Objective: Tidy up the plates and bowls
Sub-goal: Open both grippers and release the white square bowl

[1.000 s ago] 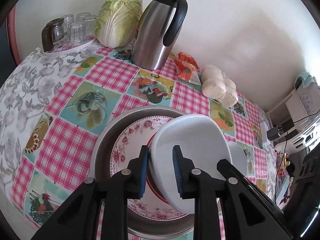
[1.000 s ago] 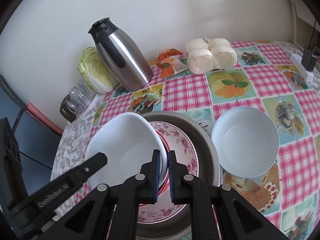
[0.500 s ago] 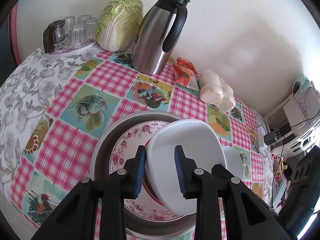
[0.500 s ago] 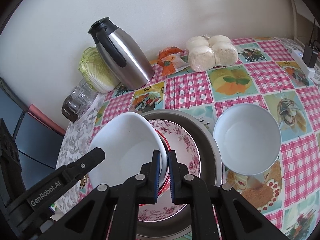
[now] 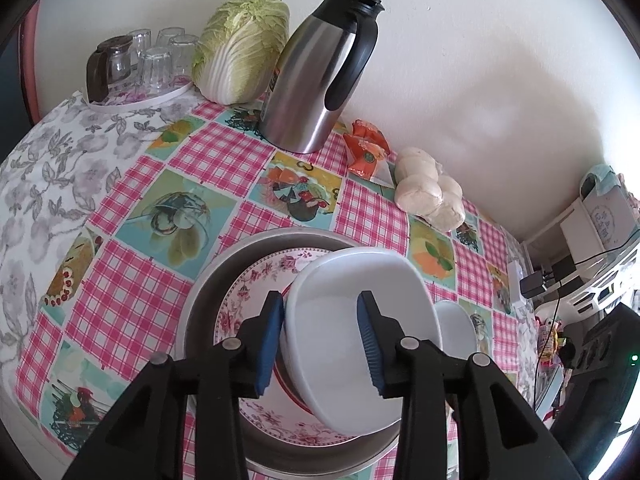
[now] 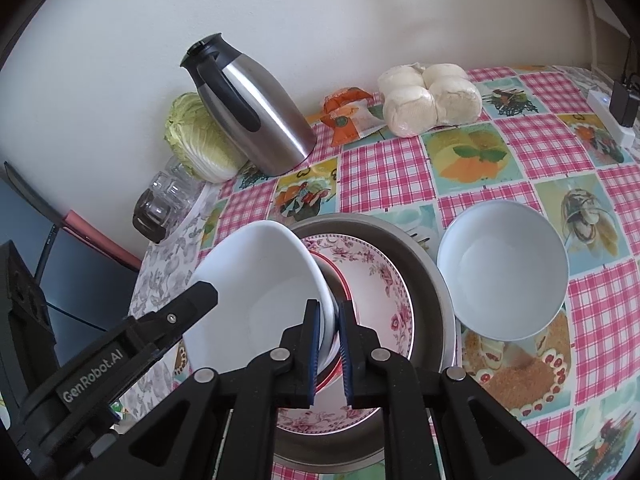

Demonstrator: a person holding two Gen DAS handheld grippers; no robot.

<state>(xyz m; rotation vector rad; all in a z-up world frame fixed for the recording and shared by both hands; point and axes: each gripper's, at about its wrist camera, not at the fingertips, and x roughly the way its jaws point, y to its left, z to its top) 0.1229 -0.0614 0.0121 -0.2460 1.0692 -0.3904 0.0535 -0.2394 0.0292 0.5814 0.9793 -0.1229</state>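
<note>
status: white bowl (image 6: 256,300) is over the metal basin (image 6: 434,280), tilted, its lower edge down on the floral plate (image 6: 380,292) that already lies flat inside the basin. not seated yet.

right gripper (image 6: 329,350) is clamped on the bowl's rim at the side nearest the basin centre, pads pinching the wall from both faces. it looks to be carrying the bowl alone now.

left gripper (image 5: 320,344) jaws are opening. the bowl's near rim sits between them in the left wrist view, but the pads look clear of it on both sides. in the right wrist view one left finger (image 6: 176,312) shows at the bowl's outer edge, away from the basin.

done, judging from the layout: floral plate nested in the basin, first bowl nearly stacked on it.

left: level the white bowl onto the plate and release; then the second white bowl (image 6: 502,270), which sits upright on the tablecloth (image 6: 380,176) just beside the basin, on the side away from the left gripper, untouched.

risk: single-rim pinch on a tilted bowl, could swing or slip.

behind the basin: steel jug (image 6: 256,108), cabbage, buns, glasses. not part of the job.
</note>
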